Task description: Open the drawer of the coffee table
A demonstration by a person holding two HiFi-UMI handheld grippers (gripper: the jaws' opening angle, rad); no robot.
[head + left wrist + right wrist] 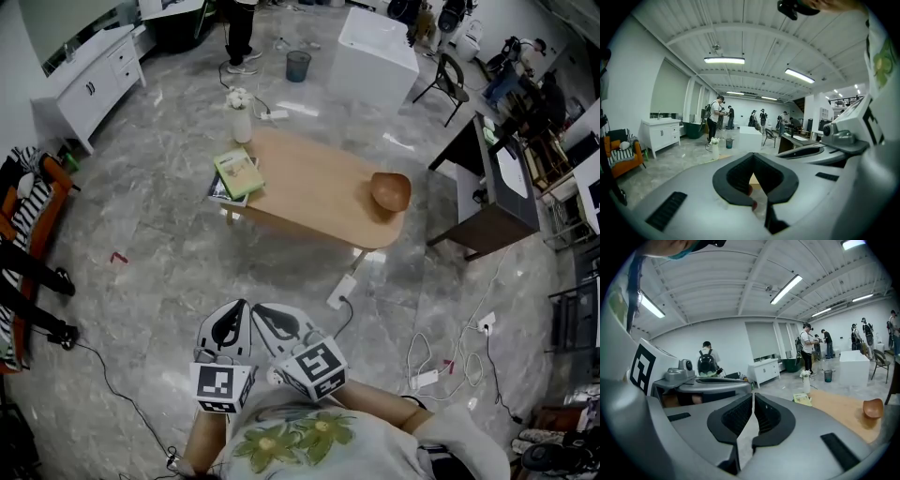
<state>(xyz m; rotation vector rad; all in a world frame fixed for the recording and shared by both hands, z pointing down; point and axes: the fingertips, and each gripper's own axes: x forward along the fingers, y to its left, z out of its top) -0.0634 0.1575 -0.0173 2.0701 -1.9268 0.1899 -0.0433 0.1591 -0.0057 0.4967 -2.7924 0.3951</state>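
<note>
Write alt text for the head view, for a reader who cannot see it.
Seen from above, a person holds the left gripper and the right gripper, both shut, side by side short of a low wooden coffee table on a grey marbled floor. On the table are a white vase of flowers, books and a wooden bowl.

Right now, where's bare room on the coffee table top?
The wide middle of the coffee table is bare, between the books at its left edge and the wooden bowl at its right end. The left end is crowded: vase at the corner beside the books.
</note>
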